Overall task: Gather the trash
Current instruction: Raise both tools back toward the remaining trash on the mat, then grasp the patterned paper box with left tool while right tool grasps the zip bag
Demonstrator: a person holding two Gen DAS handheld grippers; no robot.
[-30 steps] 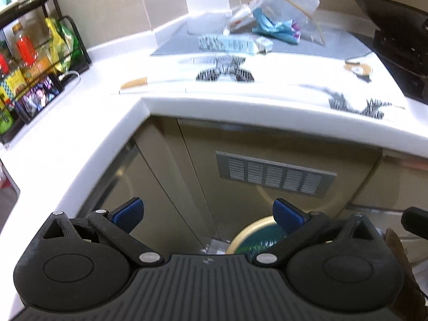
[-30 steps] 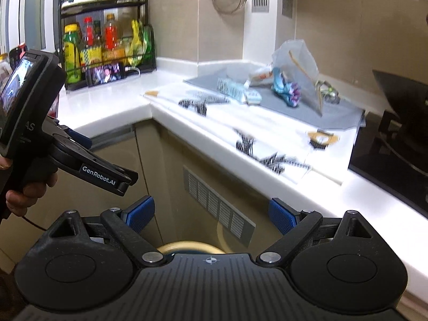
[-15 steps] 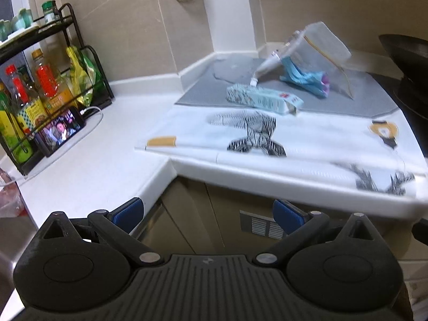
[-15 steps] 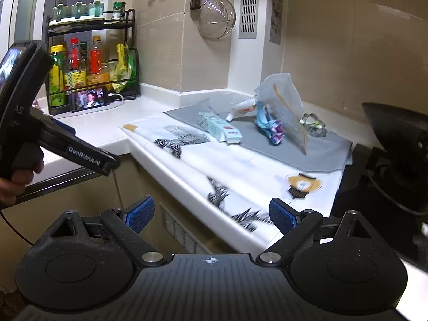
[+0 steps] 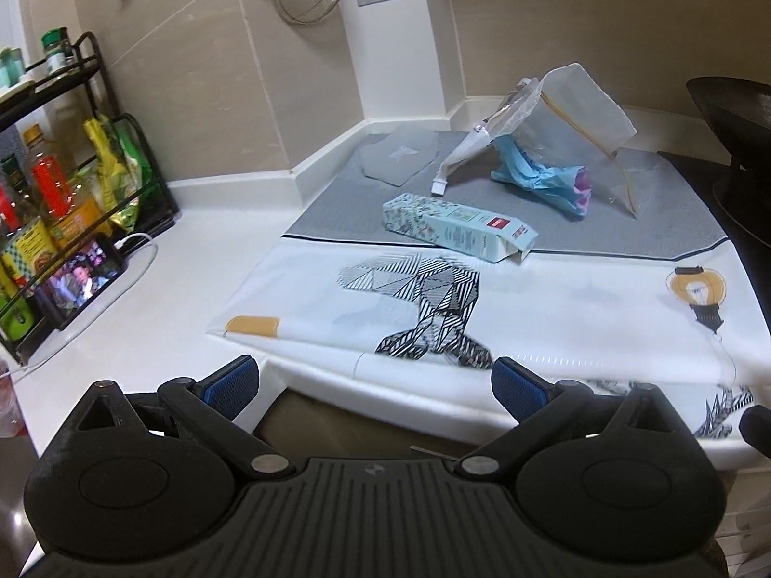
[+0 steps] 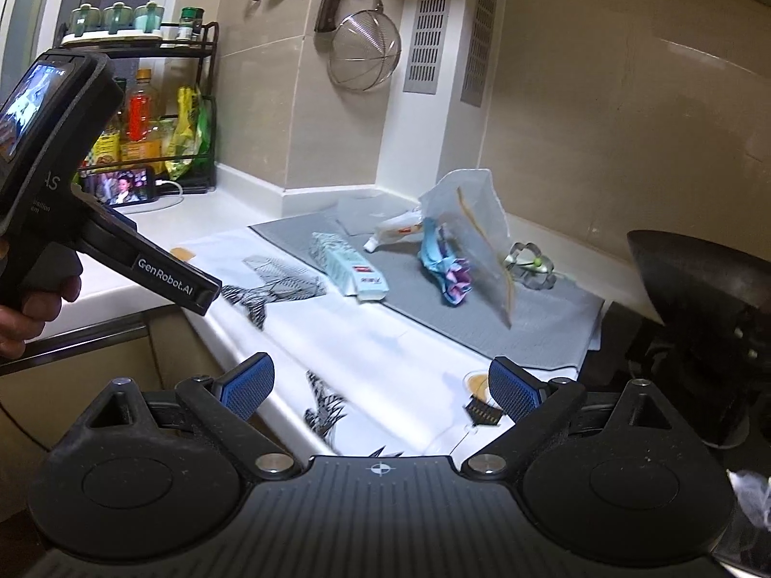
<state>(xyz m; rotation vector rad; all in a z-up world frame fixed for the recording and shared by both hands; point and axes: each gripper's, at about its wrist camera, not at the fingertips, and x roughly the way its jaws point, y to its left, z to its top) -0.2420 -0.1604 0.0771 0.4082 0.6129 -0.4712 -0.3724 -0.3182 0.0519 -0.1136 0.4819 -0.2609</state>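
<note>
Trash lies on a grey mat (image 5: 626, 221) at the back of the white counter. There is a pale patterned carton (image 5: 458, 231) lying on its side, also in the right wrist view (image 6: 349, 269). Behind it are a white tube (image 5: 455, 164), a crumpled blue wrapper (image 5: 544, 180) and a clear zip bag (image 5: 573, 115). A crushed metal piece (image 6: 530, 265) lies further right. My left gripper (image 5: 376, 383) is open and empty over the counter's front edge. My right gripper (image 6: 380, 385) is open and empty, short of the counter.
A printed white cloth (image 5: 530, 308) covers the counter's front. A black rack of bottles (image 5: 58, 202) and a phone (image 5: 82, 279) stand left. A dark wok (image 6: 698, 284) sits on the stove at right. A strainer (image 6: 364, 55) hangs on the wall.
Both grippers have risen from cabinet height and come closer to the counter. The bin below has dropped out of view. Both stay open.
</note>
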